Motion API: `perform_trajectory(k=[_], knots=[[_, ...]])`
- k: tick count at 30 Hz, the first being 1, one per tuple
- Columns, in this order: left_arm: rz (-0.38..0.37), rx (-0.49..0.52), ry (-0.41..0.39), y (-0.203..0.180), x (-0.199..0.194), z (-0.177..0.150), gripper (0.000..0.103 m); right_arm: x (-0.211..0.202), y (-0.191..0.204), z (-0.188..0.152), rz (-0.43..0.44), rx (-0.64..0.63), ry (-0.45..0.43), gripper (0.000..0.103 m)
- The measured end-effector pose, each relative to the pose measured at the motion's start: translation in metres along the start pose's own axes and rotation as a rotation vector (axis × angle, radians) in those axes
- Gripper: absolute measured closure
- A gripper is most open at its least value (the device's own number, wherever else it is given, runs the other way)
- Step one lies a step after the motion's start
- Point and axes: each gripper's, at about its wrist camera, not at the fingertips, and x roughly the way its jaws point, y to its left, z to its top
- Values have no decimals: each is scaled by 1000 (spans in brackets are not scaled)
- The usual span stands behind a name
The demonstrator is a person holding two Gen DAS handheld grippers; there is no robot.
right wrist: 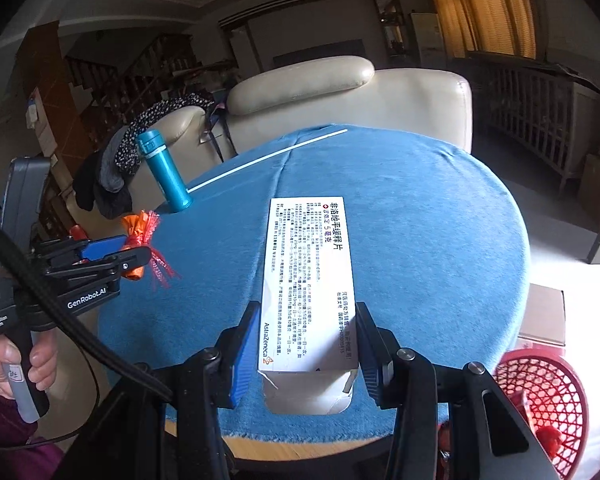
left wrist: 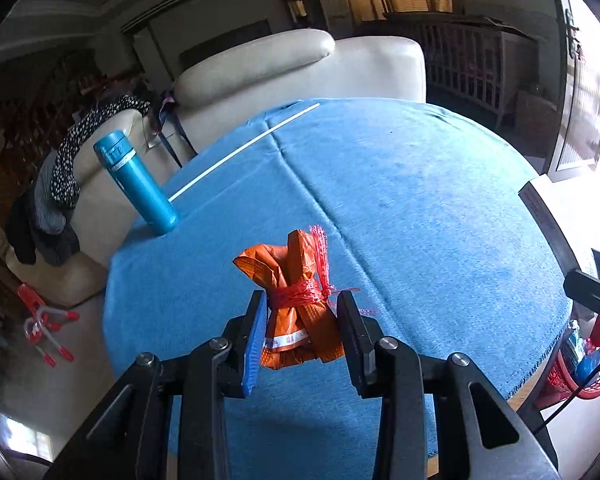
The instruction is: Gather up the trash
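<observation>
An orange plastic bundle (left wrist: 296,292) tied with red netting sits between the fingers of my left gripper (left wrist: 302,328), which is shut on it just above the blue tablecloth (left wrist: 420,208). In the right wrist view the same bundle (right wrist: 138,240) shows in the left gripper (right wrist: 128,254) at the table's left edge. My right gripper (right wrist: 306,350) is shut on the near end of a long white medicine box (right wrist: 306,276) that reaches out over the cloth. A red mesh basket (right wrist: 540,396) stands below the table at the right.
A teal bottle (left wrist: 138,182) stands at the table's far left edge. A thin white stick (left wrist: 244,152) lies across the far cloth. A cream sofa (left wrist: 300,76) with clothes draped on it is behind the table. The basket also shows at the right (left wrist: 592,364).
</observation>
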Motion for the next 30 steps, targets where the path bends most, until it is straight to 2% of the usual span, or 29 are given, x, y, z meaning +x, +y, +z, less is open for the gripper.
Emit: perform_trajectory(k=[8, 30], knots=[[-8, 41, -11, -19, -6, 2, 66, -20, -21, -12, -24, 47, -27, 55], [-39, 126, -24, -58, -17, 2, 66, -40, -42, -27, -42, 101, -54, 55]])
